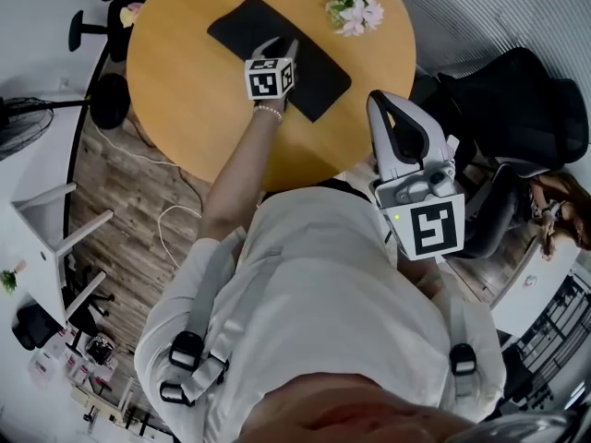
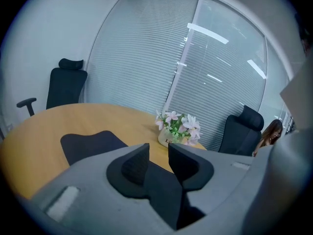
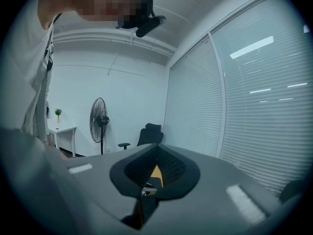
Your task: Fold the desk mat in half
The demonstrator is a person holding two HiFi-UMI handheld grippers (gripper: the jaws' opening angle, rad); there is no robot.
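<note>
Round wooden worktop [image 1: 175, 100] is spreading out ahead of me. Short of its near rim, I am keeping my right gripper [image 3: 156, 155] with fingers together, empty. My left gripper [image 2: 159, 151] is hovering above the worktop's middle, fingers apart, pinching nothing. Beneath it, the desk mat [image 1: 235, 28] is lying flat across that middle. Flowers [image 1: 351, 7] are standing at the far rim.

Round wooden table [image 1: 175, 90] mid-room, with pink-white flowers [image 1: 351, 5] near its far edge. Floor [image 1: 129, 238] is wood plank, with a loose white cable [image 1: 175, 215] lying on it. Black office chairs [image 2: 66, 84] stand round the table. Closed white blinds [image 2: 146, 48] cover the windows and show ceiling-light reflections. White walls [image 3: 127, 89]. A standing fan [image 3: 99, 117] is beside a small white side table [image 3: 62, 129].
</note>
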